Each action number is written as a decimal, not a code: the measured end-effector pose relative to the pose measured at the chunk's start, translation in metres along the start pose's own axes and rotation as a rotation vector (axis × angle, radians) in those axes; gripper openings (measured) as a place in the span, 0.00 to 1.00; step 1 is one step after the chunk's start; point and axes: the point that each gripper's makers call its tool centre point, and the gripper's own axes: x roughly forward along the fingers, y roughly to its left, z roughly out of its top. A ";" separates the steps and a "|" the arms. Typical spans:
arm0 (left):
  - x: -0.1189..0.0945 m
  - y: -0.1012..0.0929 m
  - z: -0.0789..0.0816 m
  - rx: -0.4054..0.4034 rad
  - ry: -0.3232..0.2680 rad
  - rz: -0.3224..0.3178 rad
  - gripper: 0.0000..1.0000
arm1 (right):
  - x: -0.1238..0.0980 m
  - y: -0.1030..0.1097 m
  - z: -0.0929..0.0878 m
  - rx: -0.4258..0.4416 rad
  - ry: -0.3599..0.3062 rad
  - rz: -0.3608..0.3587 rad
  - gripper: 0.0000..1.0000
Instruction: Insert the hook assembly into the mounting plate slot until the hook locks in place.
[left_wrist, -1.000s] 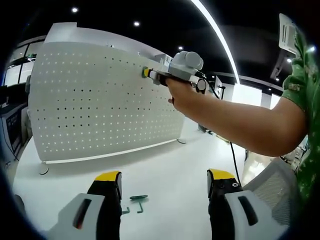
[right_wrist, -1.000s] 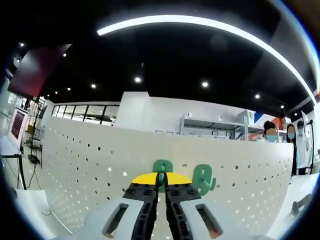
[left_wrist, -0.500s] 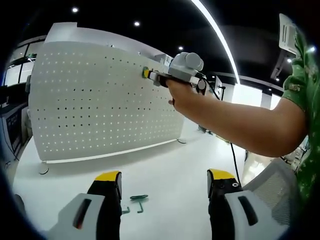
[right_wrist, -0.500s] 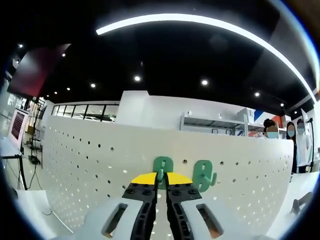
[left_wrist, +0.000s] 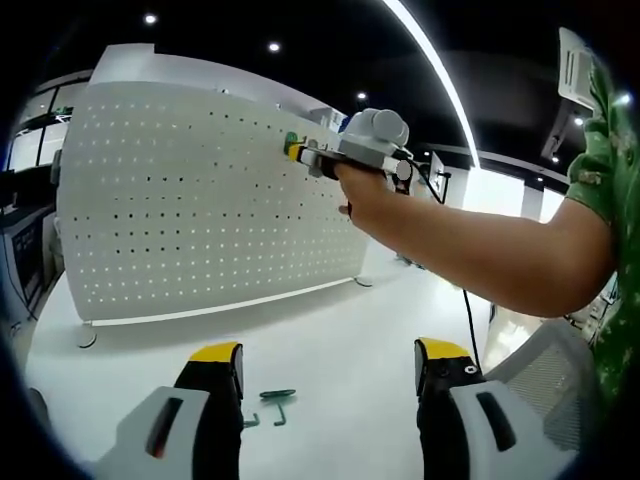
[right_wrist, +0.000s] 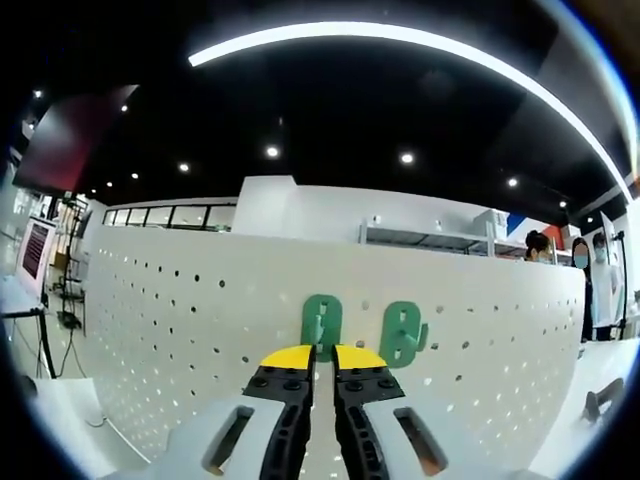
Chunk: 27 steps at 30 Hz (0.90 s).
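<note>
The white perforated mounting plate (left_wrist: 200, 210) stands upright on the table. In the right gripper view two green hooks hang side by side on the plate (right_wrist: 150, 320): one hook (right_wrist: 322, 322) just above my right gripper's tips, a second hook (right_wrist: 402, 333) to its right. My right gripper (right_wrist: 323, 354) stands narrowly open, its yellow tips just below the first hook, and I see nothing between them. In the left gripper view a hand holds that right gripper (left_wrist: 300, 152) against the plate's top, at a green hook (left_wrist: 290, 139). My left gripper (left_wrist: 330, 365) hangs open and empty over the table.
Two loose green hooks (left_wrist: 272, 403) lie on the white table (left_wrist: 330, 320) by my left jaw. The person's forearm (left_wrist: 470, 250) crosses the right side of the left gripper view. A mesh chair (left_wrist: 545, 365) stands at the lower right. People stand beyond the plate's right end (right_wrist: 590, 290).
My right gripper's jaws have parted slightly and let go of the left hook, which now sits on the plate above the tips. The left gripper has not moved.
</note>
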 end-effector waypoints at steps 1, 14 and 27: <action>0.000 0.000 0.000 0.001 0.000 0.000 0.72 | -0.001 0.000 0.000 0.007 -0.001 0.002 0.06; 0.000 -0.001 0.001 0.004 0.000 -0.003 0.72 | -0.011 0.001 -0.008 0.038 0.016 0.013 0.12; 0.000 -0.002 -0.001 0.007 0.004 -0.005 0.72 | -0.024 0.006 -0.028 0.070 0.071 0.044 0.26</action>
